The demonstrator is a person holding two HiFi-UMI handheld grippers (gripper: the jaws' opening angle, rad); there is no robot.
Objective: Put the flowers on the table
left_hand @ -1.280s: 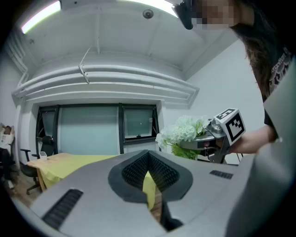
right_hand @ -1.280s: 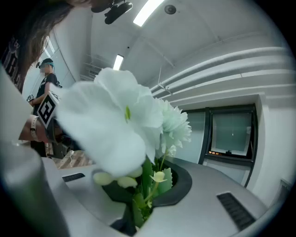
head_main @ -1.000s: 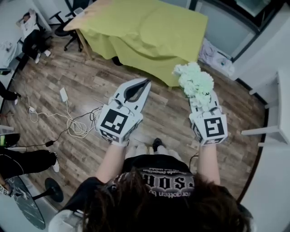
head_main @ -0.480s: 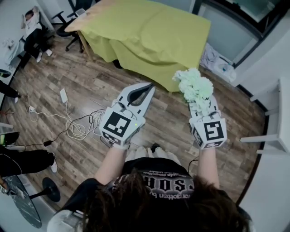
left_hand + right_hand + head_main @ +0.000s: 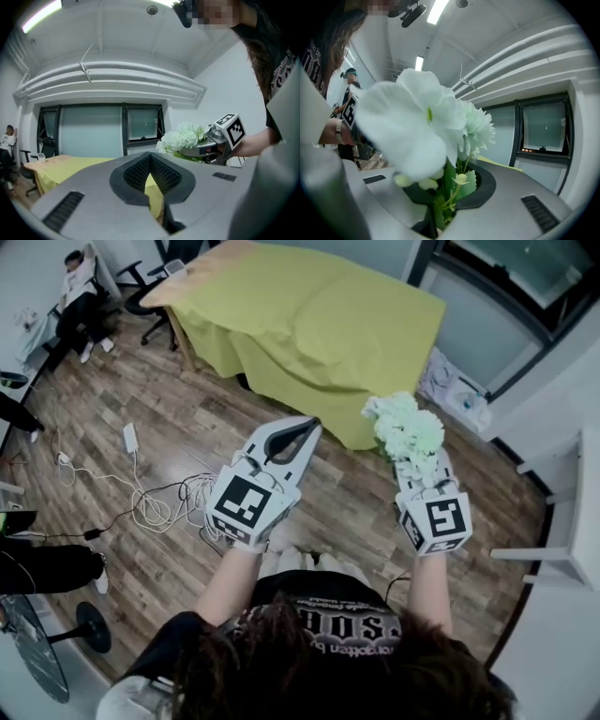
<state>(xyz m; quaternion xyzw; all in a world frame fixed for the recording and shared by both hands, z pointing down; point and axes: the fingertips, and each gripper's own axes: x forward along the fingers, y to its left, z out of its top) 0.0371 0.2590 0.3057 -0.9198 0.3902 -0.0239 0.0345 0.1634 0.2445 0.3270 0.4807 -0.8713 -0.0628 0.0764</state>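
A bunch of white and pale green flowers (image 5: 407, 426) sticks out of my right gripper (image 5: 415, 454), which is shut on the stems; the blooms fill the right gripper view (image 5: 421, 129) with green leaves between the jaws. My left gripper (image 5: 310, 424) is held level beside it, shut with nothing in it, its tips meeting (image 5: 150, 158). The left gripper view also catches the flowers (image 5: 181, 139) and the right gripper (image 5: 208, 149) off to the right. The table (image 5: 309, 310), under a yellow-green cloth, stands ahead of both grippers, its near corner just beyond the flowers.
White cables and a power adapter (image 5: 141, 498) lie on the wood floor at left. An office chair (image 5: 141, 298) and a seated person (image 5: 77, 289) are at the far left. Bags (image 5: 455, 388) sit by the wall; white furniture (image 5: 562, 521) stands at right.
Both grippers have moved forward toward the table, which now sits closer in the head view. The flowers stay in the right gripper; the left stays shut.
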